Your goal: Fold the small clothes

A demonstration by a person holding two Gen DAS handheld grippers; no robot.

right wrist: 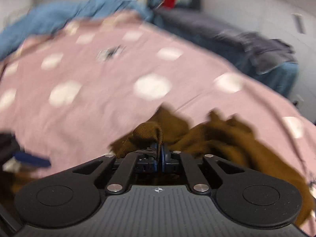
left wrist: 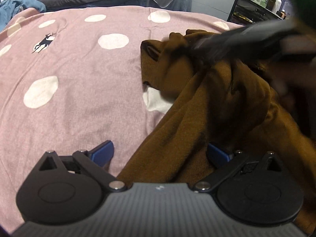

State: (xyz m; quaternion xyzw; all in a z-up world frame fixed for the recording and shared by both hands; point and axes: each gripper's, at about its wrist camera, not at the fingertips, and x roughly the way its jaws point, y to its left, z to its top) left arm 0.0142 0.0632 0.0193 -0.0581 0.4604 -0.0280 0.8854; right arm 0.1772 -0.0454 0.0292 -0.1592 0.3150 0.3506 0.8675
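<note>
My right tongs clenched on brown garment fold at 12 o'clock; left tongs released, cloth btwn fingers; pink dotted bedsheet underneath.

Both wrist cameras look steeply down, close over the pink spotted bedspread, sharing the brown garment.

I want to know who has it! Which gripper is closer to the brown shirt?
Right. The right gripper pinches a fold of the brown shirt; the left gripper stands open, the shirt lying between its fingers.
</note>
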